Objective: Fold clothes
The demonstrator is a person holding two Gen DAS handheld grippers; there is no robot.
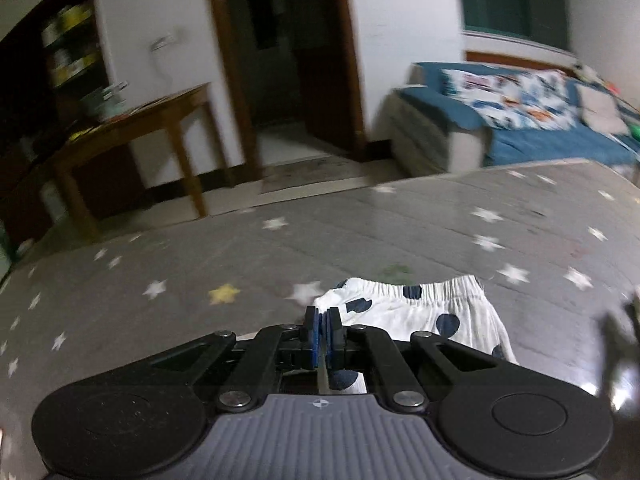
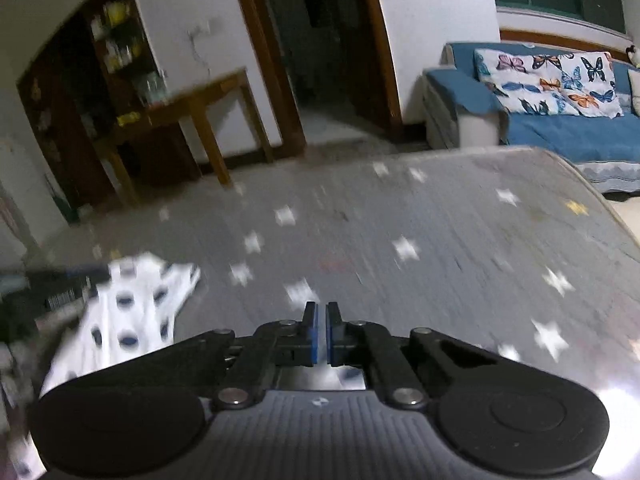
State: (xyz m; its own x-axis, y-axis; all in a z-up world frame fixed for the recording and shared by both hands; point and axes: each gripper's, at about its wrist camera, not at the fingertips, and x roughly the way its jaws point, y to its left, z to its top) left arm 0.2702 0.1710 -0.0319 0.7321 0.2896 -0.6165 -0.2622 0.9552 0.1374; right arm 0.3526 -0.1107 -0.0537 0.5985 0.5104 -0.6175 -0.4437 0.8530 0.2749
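beyond spotted shorts [image 1: 404,312], grey star mat [image 1: 240,248] lies bare.

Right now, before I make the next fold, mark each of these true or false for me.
1. The left gripper is shut. True.
2. The white garment with dark dots lies on a bare wooden floor. False: it lies on a grey star-patterned cover.
3. The right gripper stands wide open. False: it is shut.
4. A blue sofa stands beyond the cover. True.
5. The garment is plain black. False: white with dark dots.
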